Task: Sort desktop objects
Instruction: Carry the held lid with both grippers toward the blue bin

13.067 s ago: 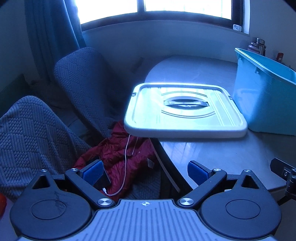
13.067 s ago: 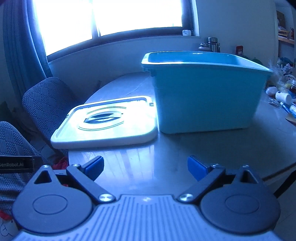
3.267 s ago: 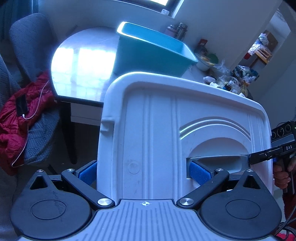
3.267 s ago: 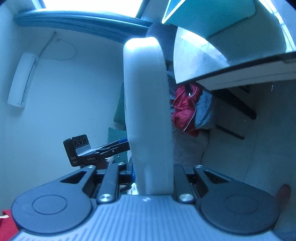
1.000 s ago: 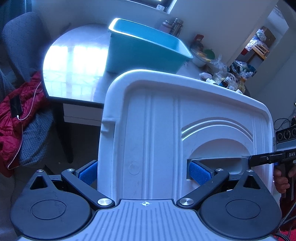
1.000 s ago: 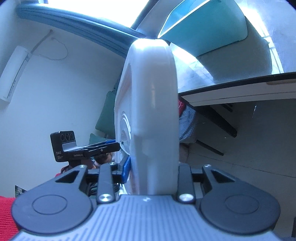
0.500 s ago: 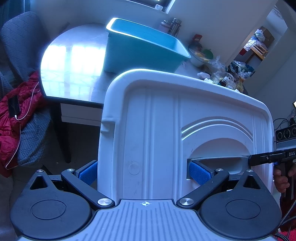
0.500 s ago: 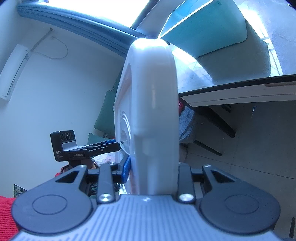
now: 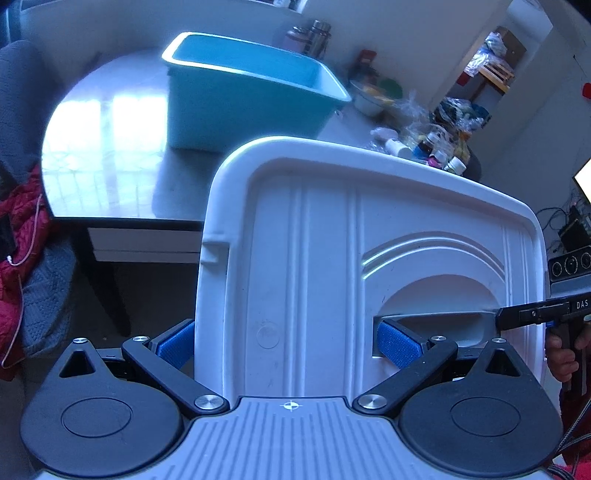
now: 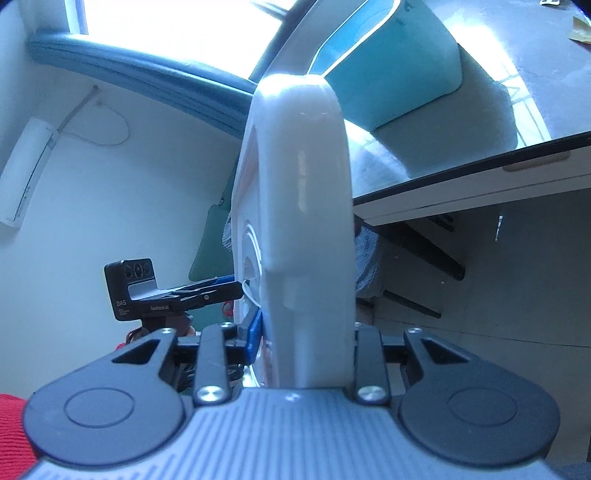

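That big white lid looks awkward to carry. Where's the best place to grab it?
By its rim and its recessed handle. The white lid is broad and flat. The left gripper spans from one edge to the handle recess, and the right gripper pinches the thin rim edge-on from the opposite side.

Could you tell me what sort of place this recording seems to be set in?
Most likely a lived-in home room, not a lab: a table holds a blue storage bin beside cluttered bottles and bags, with a padded chair alongside and a window behind.
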### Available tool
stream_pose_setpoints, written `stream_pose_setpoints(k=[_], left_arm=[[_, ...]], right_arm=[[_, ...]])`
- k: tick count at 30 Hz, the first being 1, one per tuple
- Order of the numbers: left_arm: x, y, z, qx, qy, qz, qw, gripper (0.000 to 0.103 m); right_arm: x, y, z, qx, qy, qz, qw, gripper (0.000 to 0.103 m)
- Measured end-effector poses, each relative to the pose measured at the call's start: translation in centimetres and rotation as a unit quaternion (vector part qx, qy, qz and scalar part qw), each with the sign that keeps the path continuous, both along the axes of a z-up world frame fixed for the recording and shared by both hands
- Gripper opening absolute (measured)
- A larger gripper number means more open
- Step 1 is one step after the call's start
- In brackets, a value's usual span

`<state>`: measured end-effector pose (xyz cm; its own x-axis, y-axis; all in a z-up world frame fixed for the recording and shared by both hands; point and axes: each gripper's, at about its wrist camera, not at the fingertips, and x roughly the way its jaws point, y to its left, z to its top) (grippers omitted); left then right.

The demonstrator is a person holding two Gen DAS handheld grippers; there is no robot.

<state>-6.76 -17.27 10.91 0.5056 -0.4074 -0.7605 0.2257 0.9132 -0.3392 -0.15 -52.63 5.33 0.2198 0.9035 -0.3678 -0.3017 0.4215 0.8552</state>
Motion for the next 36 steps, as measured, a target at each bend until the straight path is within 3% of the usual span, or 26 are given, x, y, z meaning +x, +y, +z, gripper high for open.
stream_pose_setpoints(k=[18,29,36], left_arm=[[1.5,-0.7,0.3,0.005,0.004,-0.008,0.9999,0.102],[0.3,-0.8,0.9,0.029,0.002,0.015,0.9994,0.102],[-0.3,0.0,1.4,0.025,-0.008,0.035,0.9990,0.102]], right_arm=[[-0.9,0.4,-0.4,0.004,0.009,-0.005,1.000,0.033],[-0.4,0.8,-0.9,0.005,0.011,0.021,1.000,0.033],[0.2,1.3,-0.6,0.018,0.011,0.040,0.999,0.029]])
